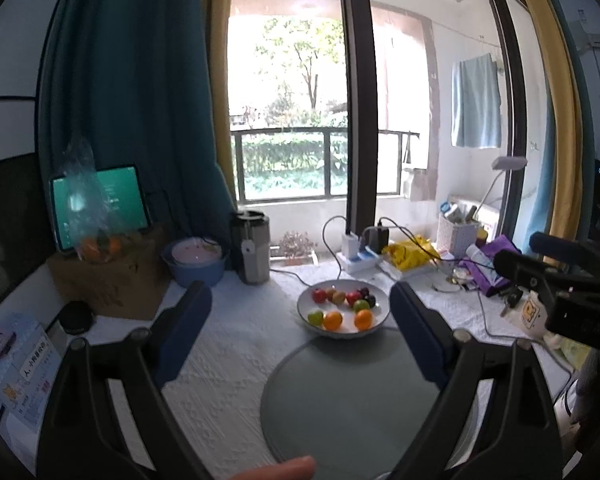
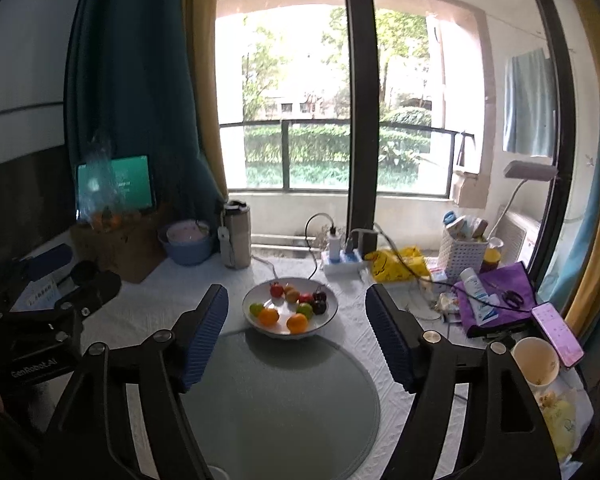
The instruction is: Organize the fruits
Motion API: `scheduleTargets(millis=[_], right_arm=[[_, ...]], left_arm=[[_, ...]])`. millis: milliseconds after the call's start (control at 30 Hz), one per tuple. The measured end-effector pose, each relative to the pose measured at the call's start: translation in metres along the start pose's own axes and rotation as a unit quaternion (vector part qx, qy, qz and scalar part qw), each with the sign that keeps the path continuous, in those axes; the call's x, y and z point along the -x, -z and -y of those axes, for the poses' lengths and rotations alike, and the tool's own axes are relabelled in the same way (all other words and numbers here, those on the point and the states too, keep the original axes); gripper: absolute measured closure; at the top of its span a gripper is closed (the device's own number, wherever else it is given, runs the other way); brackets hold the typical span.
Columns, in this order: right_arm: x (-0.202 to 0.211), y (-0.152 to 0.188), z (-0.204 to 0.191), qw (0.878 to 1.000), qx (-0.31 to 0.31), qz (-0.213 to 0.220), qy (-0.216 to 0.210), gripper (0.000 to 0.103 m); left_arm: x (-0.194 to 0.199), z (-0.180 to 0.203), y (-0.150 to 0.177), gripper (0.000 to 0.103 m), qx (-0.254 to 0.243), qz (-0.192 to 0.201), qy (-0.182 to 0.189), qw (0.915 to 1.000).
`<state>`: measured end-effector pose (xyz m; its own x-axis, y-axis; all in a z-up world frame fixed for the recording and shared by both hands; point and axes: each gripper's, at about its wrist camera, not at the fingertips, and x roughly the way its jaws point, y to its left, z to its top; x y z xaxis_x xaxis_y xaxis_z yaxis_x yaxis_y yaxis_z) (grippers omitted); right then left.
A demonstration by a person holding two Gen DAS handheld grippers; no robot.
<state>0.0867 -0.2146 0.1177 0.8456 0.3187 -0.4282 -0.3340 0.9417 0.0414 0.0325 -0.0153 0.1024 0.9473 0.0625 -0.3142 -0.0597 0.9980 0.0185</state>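
Note:
A white bowl [image 1: 380,307] [image 2: 331,312] stands on the white tablecloth behind a round grey-green mat [image 1: 352,404] [image 2: 280,404]. It holds several small fruits: two oranges [image 1: 332,319] [image 2: 269,316], green ones [image 1: 315,317], red ones [image 1: 320,295] and dark purple ones [image 2: 320,306]. My left gripper [image 1: 300,304] hangs open above the mat, nothing between its blue pads. My right gripper [image 2: 296,308] is open too and holds nothing; the bowl lies well beyond its fingertips. Each gripper shows at the edge of the other's view.
At the back stand a grey flask [image 1: 251,248], a blue basin [image 1: 198,260], a cardboard box [image 1: 108,276] with a tablet [image 1: 100,208] and bagged oranges, a power strip [image 1: 358,258] with cables, a yellow bag [image 1: 410,254], a white basket [image 1: 458,234] and purple cloth. A paper cup [image 2: 536,364] and phone [image 2: 558,328] sit at the right.

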Motion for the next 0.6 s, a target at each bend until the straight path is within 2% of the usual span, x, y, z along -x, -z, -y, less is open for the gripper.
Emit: scheduleTargets(millis=[267,600], right_arm=[[0.0071,-0.0064,0.0096,1.0,-0.015,0.013,0.018,0.027],[0.0114,-0.0024,0.005,1.0,-0.006,0.012,0.02,0.027]], left_arm=[[0.0037,-0.003,-0.0042,0.011,0.0,0.001,0.003,1.0],[0.0099,-0.0085,0.0007,0.011,0.01,0.004,0.002,0.9999]])
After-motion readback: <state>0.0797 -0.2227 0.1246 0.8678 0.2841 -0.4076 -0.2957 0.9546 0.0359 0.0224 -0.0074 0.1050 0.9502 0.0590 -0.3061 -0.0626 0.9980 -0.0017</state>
